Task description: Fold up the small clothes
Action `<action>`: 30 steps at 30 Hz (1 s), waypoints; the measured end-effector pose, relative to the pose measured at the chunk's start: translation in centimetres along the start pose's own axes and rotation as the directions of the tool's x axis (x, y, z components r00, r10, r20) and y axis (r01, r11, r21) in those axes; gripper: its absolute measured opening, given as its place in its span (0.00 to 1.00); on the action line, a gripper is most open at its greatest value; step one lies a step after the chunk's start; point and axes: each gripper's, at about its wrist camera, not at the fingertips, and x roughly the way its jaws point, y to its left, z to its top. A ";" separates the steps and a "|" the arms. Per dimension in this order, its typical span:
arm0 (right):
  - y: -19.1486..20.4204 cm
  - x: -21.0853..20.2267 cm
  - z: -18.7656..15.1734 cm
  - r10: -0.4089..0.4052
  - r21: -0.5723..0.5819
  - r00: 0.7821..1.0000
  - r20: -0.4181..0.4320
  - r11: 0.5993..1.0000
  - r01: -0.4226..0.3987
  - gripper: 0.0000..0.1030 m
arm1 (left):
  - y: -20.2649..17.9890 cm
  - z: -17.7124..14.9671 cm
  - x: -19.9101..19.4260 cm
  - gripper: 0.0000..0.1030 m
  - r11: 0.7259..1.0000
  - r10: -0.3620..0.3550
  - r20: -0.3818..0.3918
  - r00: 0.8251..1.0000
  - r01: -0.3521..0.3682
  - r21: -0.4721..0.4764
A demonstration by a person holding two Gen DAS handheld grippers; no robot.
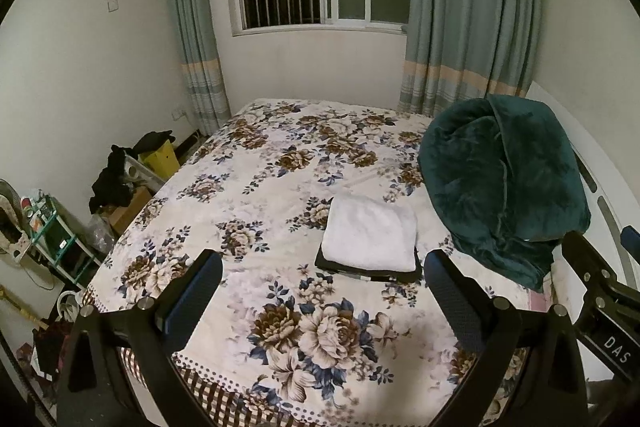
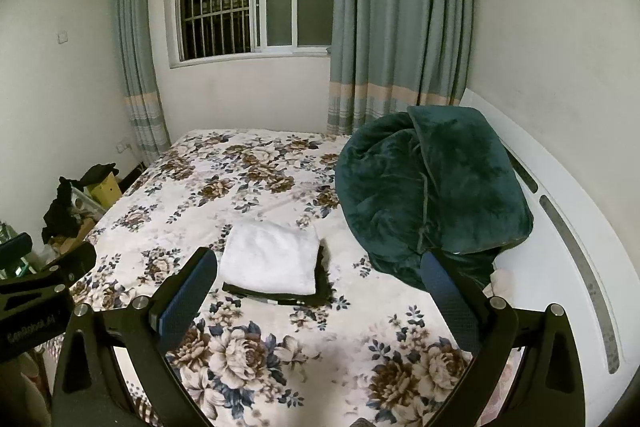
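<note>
A folded white cloth (image 1: 370, 237) (image 2: 272, 257) lies on top of a folded black garment (image 1: 372, 273) (image 2: 322, 285) on the flowered bedspread (image 1: 264, 187) (image 2: 208, 187). My left gripper (image 1: 324, 267) hovers above the near part of the bed, short of the stack, open with nothing between its fingers. My right gripper (image 2: 320, 263) is likewise open and empty, held above the bed just before the stack. The right gripper's body shows at the right edge of the left wrist view, and the left gripper's body at the left edge of the right wrist view.
A bundled dark green plush blanket (image 1: 504, 183) (image 2: 432, 195) sits on the bed right of the stack, by the white headboard (image 2: 568, 211). Boxes, dark clothes and a small shelf (image 1: 60, 239) crowd the floor left of the bed. A barred window and curtains stand behind.
</note>
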 end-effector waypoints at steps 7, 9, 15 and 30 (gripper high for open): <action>0.0 0.4 0.2 0.002 0.000 1.000 -0.001 1.000 -0.002 1.00 | -0.1 0.0 -0.1 1.00 1.000 0.006 -0.003 1.000 -0.006 0.006; -0.1 0.4 0.2 0.003 -0.001 1.000 -0.002 1.000 -0.003 1.00 | 0.0 -0.1 -0.2 1.00 1.000 0.006 -0.004 1.000 -0.006 0.004; 0.1 0.4 0.0 0.004 0.000 1.000 -0.002 1.000 -0.004 1.00 | 0.0 -0.2 -0.2 1.00 1.000 0.013 0.002 1.000 -0.013 0.004; 0.1 0.1 -0.1 -0.001 0.004 1.000 0.000 1.000 0.001 1.00 | 0.5 -0.2 -0.5 1.00 1.000 0.019 0.004 1.000 -0.019 0.004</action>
